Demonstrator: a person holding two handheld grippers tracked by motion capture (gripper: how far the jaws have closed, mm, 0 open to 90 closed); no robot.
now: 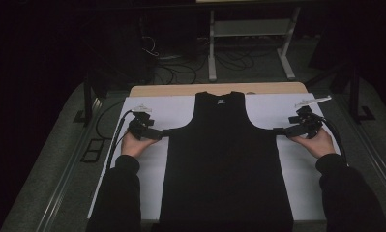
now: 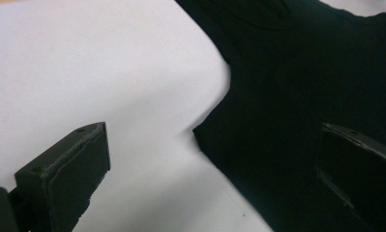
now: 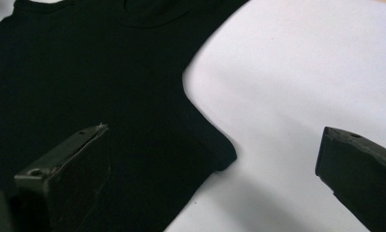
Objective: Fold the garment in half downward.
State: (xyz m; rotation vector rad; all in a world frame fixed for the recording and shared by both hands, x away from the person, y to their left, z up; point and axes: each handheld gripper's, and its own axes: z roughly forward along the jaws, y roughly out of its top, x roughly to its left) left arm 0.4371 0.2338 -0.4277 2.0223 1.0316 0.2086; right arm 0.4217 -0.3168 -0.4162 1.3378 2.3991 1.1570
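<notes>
Left gripper (image 1: pixel 162 135): jaws spread wide and holding nothing; in the left gripper view one jaw stands over the white sheet (image 2: pixel 108 72) and the other over the black cloth, with the underarm corner of the top between them.
Right gripper (image 1: pixel 279 132): jaws likewise wide apart and empty; in the right gripper view one jaw is over the cloth, the other over the white sheet, the opposite underarm corner between them.
Black tank top (image 1: pixel 224 164): lies flat on the white sheet in the middle of the table (image 1: pixel 219 89), neck towards the far edge, hem at the near edge.
Hands: the left hand (image 1: pixel 135 144) and right hand (image 1: pixel 319 142) each rest on the sheet just beside the top's sides.
Cables: one trails from each gripper back along the outer side of the forearm.
</notes>
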